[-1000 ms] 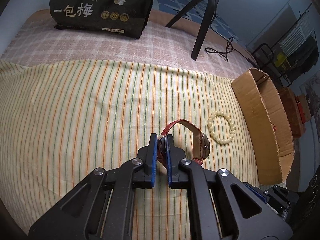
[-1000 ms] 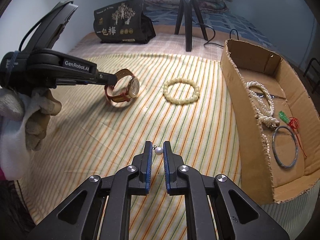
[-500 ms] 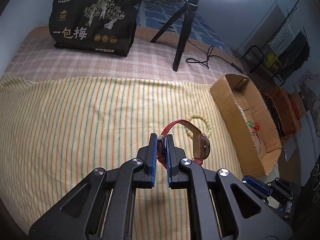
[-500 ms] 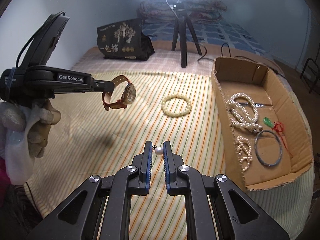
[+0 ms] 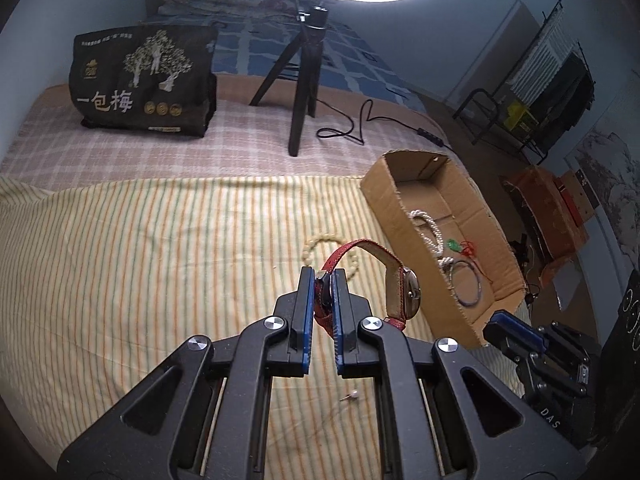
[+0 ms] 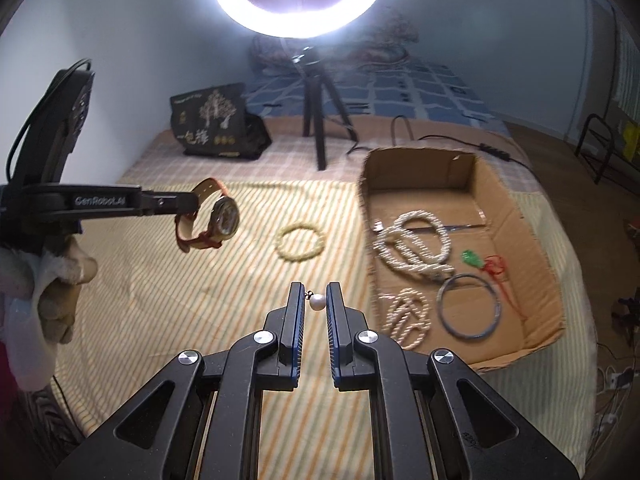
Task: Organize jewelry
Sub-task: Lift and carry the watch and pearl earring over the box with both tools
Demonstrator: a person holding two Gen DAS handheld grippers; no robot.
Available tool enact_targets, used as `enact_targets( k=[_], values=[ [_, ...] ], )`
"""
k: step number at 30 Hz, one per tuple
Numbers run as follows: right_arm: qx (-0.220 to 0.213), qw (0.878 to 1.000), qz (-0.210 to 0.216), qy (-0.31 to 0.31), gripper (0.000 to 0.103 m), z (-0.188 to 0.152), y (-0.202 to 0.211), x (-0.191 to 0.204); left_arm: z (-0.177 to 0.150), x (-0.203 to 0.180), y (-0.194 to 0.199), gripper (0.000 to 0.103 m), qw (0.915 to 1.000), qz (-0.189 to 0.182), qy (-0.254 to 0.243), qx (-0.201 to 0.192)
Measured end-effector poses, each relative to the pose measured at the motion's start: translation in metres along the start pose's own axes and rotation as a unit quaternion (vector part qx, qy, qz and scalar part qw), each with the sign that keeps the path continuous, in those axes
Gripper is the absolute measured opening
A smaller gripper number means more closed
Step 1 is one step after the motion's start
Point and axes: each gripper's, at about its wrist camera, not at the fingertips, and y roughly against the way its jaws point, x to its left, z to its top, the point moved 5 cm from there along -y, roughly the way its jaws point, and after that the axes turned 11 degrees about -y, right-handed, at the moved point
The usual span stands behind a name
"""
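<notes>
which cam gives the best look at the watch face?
Right wrist. There the watch hangs from the left gripper with its dial turned toward the lens, nothing in front of it. The left wrist view sees the watch edge-on: mostly strap and the case side, strap clamped between the fingers.

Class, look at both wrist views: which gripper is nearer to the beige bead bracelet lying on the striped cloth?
Left. The left gripper hangs just above the bead bracelet, gripping the watch. The right gripper sits farther back, holding a pearl earring.

Ring light (image 6: 300,0) glaring overhead — dim room, fisheye-bent edges, dark corners
</notes>
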Motion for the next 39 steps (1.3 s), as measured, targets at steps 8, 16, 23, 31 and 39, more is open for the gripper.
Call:
enact_targets(
  k=[8, 16, 23, 31, 39],
  values=[
    [-0.01, 1.0, -0.017, -0.013, 0.009, 0.014, 0.01, -0.029, 0.018, -0.02, -0.016, 0.006, 0.9999, -0.014, 0.004, -0.001],
    [-0.013, 0.999, -0.043, -0.01, 0.009, 0.03, 0.008, -0.059, 0.041, -0.05, -0.037, 0.006, 0.9996, -0.022, -0.017, -0.003],
    [-0.022, 0.998, -0.055, -0.024, 0.009, 0.056, 0.0, -0.093, 0.059, -0.072, -0.057, 0.006, 0.9992, -0.014, -0.038, -0.002],
    [-0.017, 0.997, -0.064, -0.028, 0.009, 0.077, -0.025, -0.119, 0.078, -0.08, -0.08, 0.006, 0.9989, -0.006, -0.046, 0.002],
    [-0.007, 0.997, -0.069, -0.04, 0.009, 0.082, -0.046, -0.137, 0.081, -0.09, -0.104, 0.006, 0.9986, -0.004, -0.052, 0.011]
  ],
)
